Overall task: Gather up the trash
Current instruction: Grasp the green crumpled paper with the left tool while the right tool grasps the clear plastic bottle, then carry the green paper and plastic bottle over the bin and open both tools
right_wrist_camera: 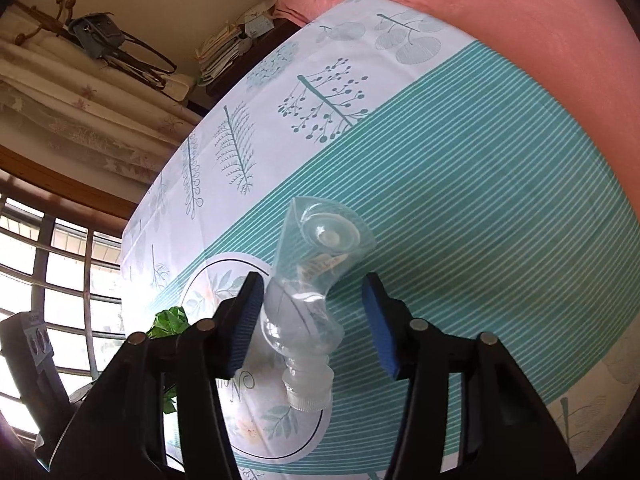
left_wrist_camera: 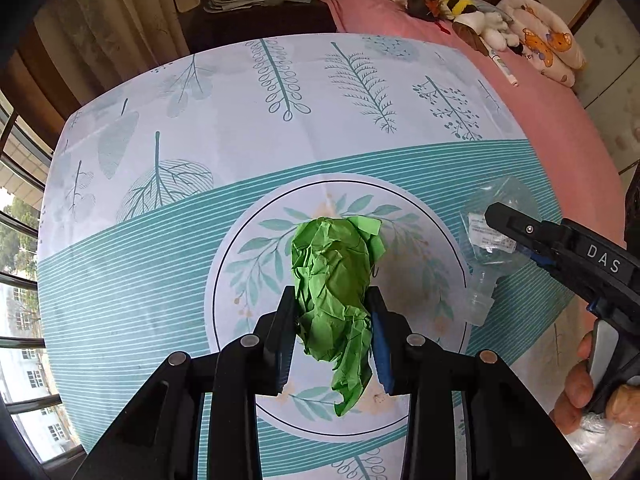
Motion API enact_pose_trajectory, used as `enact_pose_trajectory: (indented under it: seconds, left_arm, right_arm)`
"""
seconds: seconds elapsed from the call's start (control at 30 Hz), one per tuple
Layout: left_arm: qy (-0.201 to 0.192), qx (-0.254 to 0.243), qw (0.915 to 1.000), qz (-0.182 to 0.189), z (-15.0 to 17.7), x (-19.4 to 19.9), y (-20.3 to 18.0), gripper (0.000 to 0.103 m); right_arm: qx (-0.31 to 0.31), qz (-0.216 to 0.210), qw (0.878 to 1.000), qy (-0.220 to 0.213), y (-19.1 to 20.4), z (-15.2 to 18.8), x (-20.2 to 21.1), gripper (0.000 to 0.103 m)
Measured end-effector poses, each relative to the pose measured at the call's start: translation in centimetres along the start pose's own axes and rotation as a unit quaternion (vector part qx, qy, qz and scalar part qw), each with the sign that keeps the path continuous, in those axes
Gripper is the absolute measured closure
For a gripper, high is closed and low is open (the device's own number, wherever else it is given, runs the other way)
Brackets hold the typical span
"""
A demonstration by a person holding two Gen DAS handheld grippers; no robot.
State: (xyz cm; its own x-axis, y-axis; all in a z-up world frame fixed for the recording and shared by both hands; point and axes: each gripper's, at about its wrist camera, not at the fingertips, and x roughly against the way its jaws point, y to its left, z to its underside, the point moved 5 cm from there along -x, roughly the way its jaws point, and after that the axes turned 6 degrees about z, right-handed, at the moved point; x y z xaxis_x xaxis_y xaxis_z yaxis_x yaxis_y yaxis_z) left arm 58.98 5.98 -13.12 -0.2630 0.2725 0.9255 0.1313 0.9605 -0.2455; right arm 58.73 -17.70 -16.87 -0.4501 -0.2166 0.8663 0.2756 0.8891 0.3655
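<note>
Left claw [left_wrist_camera: 332, 332] clamping green paper [left_wrist_camera: 336, 280], right claw [right_wrist_camera: 312, 320] loose around half-hidden bottle [right_wrist_camera: 308, 304]

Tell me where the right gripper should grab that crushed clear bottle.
Probably at the pinched waist of the crushed clear bottle, from above, where the right gripper already straddles it. It lies flat, and the flared base looks wider than the jaws.

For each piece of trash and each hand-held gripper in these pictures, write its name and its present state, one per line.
Green paper: crumpled, clamped between the pads.
Plastic bottle: clear, crushed, lying on the tablecloth, capped.
Left hand-held gripper: shut on the paper.
Right hand-held gripper: astride the bottle, one pad touching, the other apart.
</note>
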Motion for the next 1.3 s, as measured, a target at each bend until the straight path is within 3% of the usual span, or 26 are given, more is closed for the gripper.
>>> enact_pose_trajectory:
  seconds: [0.2,0.47,0.67,1.07,1.3]
  left_arm:
    - [-0.009,-0.012,0.9998,0.011,1.6,2.1,-1.6,0.07]
    - [-0.026,-0.038,0.9988,0.015,6.5,7.2,-5.1,0.07]
    - [-0.036,-0.05,0.9981,0.002,12.7,10.6,-8.1,0.07]
    - [-0.019,-0.055,0.9975,-0.04,27.3,14.2,-14.4,0.071]
    - [-0.034,-0.027,0.998,-0.046,34.2,17.1,-17.4,0.071]
  right_arm:
    - [0.023,-0.003,1.0,-0.004,1.3,1.4,2.3,0.083]
    - [0.067,-0.004,0.998,-0.014,1.5,6.0,9.1,0.083]
    - [0.086,0.0,0.996,-0.021,-0.1,11.3,15.0,0.083]
    - [0.15,-0.006,0.988,-0.027,-5.3,22.9,26.1,0.083]
    - [0.185,-0.013,0.983,0.0,-8.0,29.4,30.2,0.083]
